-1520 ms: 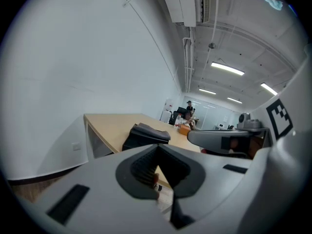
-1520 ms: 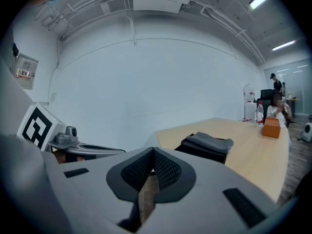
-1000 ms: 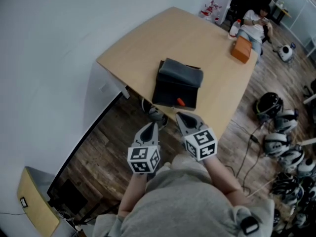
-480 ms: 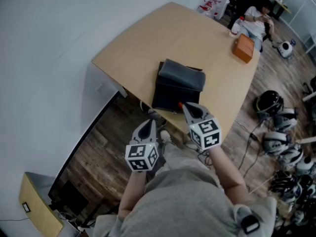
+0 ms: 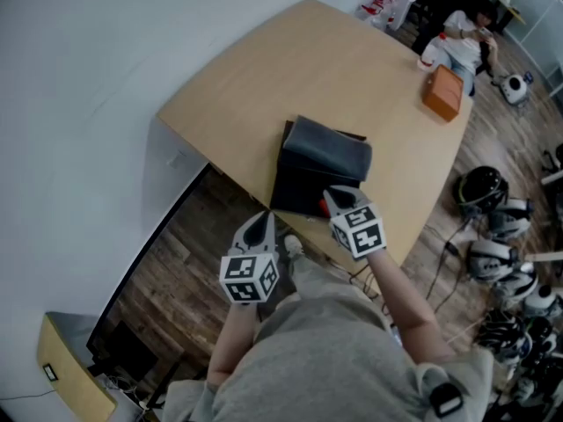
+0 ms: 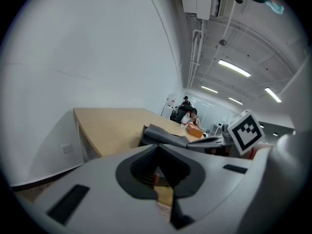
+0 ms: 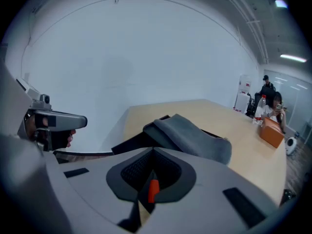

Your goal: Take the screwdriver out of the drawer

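A black drawer (image 5: 295, 183) stands open on the wooden table (image 5: 264, 86), with a grey cloth (image 5: 330, 152) lying over its back part. My right gripper (image 5: 337, 197) is shut and hovers over the drawer's front. It covers the screwdriver in the head view. In the right gripper view an orange handle (image 7: 153, 189) shows through the gap behind the closed jaws, with the cloth (image 7: 195, 135) beyond. My left gripper (image 5: 258, 227) is shut and empty, off the table's near edge above the floor.
An orange box (image 5: 442, 93) and a bottle (image 5: 428, 55) stand at the table's far end, where a person (image 5: 466, 42) sits. Several helmets (image 5: 493, 227) lie on the floor to the right. A white wall runs along the left.
Both grippers have moved forward toward the drawer. The right one sank over the drawer's front and now hides the orange handle that showed in the head view before.
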Motion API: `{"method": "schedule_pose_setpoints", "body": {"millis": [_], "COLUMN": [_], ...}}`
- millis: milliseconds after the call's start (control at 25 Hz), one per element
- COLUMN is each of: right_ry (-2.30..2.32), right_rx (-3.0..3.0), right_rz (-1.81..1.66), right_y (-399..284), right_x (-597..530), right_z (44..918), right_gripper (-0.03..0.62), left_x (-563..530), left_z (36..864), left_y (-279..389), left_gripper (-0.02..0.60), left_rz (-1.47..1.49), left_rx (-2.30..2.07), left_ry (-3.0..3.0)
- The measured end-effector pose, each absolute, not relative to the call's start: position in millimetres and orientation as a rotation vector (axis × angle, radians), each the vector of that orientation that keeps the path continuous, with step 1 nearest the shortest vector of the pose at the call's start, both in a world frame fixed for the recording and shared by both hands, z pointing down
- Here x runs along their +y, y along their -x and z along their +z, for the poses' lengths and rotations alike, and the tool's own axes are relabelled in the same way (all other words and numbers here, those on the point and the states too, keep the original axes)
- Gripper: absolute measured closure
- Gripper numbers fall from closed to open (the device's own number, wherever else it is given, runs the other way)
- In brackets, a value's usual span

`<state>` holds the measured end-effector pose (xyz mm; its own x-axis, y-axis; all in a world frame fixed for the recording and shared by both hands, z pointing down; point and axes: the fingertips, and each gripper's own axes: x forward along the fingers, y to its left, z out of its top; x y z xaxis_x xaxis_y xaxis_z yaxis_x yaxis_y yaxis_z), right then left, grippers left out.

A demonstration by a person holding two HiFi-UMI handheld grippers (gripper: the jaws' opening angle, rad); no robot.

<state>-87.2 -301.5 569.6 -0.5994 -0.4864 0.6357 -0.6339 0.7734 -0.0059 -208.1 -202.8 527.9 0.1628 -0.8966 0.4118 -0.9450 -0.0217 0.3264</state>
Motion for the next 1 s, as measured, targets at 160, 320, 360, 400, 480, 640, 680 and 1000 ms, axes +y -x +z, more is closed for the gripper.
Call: {"method": "schedule_pose_setpoints", "body": {"millis": [160,320,360,400,480,640,680,1000], "right_ry": [-0.763,-0.667,-0.635,-0.601,-0.540,-0.412,-0.394,-0.377], "right_rx": [-2.245,-2.160,-2.146,-2.137,-2.107,-1.999,-1.973,-1.793], "right_rz": [0.339,0.368,0.388,0.402,0.413,0.487,0.504,0.561], "right_y": [91.0,99.2,103.9,109.2,115.7,120.4,120.4,106.4], "right_x": [-310.0,-308.5,-304.9,-301.7,-298.2,-285.1,-282.4,-274.1], "right_z": [595.3,617.3,619.6,621.6,628.0,649.3,654.7,679.9], "right_gripper": [0.594,0.595,0.594,0.594,0.592,0.485,0.480,0.480], "left_x": [-218.4,-229.4,-231.4,-233.4,-236.9,-242.4,-243.8,-249.4], "left_z": [532.7,537.0,537.8,538.5,539.5,541.1,541.5,541.5], "left_y": [210.9,213.3,213.4,213.5,214.1,215.9,216.1,219.0], "left_gripper": [0.581,0.581,0.581,0.581,0.581,0.581,0.581,0.581], "left_rz": [0.138,0.155,0.158,0.160,0.161,0.168,0.171,0.184], "left_rx": [-1.731,-1.725,-1.723,-1.721,-1.718,-1.716,-1.715,-1.714], "left_ry": [-1.915,-1.904,-1.902,-1.900,-1.895,-1.887,-1.886,-1.884]}}
